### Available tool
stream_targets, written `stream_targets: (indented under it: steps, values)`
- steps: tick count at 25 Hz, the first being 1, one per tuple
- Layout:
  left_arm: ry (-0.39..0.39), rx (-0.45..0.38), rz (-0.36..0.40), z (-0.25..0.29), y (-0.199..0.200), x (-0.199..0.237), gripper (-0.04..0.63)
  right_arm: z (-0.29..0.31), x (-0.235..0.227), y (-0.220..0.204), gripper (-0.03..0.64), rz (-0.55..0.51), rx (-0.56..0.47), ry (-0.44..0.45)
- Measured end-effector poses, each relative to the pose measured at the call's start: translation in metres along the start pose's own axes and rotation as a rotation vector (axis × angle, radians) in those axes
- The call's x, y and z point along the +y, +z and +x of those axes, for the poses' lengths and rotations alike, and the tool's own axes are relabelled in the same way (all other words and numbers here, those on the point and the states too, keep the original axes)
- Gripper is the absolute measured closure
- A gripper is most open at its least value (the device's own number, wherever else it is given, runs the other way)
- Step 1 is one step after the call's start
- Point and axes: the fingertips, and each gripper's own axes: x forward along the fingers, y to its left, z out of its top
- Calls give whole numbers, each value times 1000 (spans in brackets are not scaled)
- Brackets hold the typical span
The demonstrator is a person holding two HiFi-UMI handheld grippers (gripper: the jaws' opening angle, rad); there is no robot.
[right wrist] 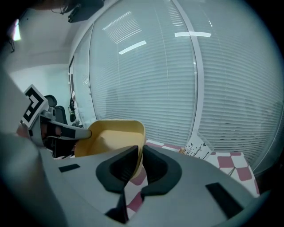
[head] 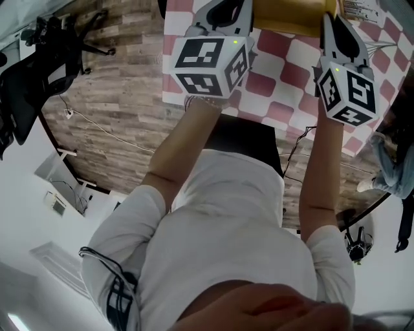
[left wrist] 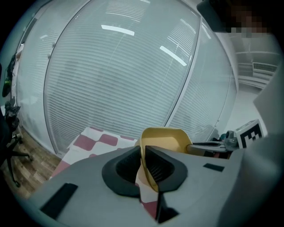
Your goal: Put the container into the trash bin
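1. The counter (head: 284,74), covered by a red-and-white checked cloth, lies beyond the person's outstretched arms.
2. The yellow container (head: 291,16) hangs over the counter, carried between the two grippers.
3. The left gripper (left wrist: 143,153) is clamped on the container's left wall, with one jaw inside it and one outside.
4. The right gripper (right wrist: 141,153) pinches the opposite wall the same way, its jaws closed tight on the thin rim.

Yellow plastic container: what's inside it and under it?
The yellow plastic container looks empty inside, though the right tool hides part. Beneath is red-and-white checked tablecloth; the patch directly below is covered.
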Motion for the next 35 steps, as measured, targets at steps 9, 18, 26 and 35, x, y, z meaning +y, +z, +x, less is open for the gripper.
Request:
stream_targets:
  steps: [9, 18, 26, 35]
  values:
    - [-24, -75, 71, -48, 55, -29, 540, -56, 15, 60, 563, 9, -98, -14]
    - [-70, -163, 132, -97, 99, -70, 540, -118, 22, 107, 563, -22, -204, -48]
    - [-109, -249, 176, -141, 128, -111, 543, -181, 28, 136, 563, -34, -289, -80]
    - [-164, -348, 200, -190, 159, -148, 545, -238, 36, 174, 563, -45, -395, -105]
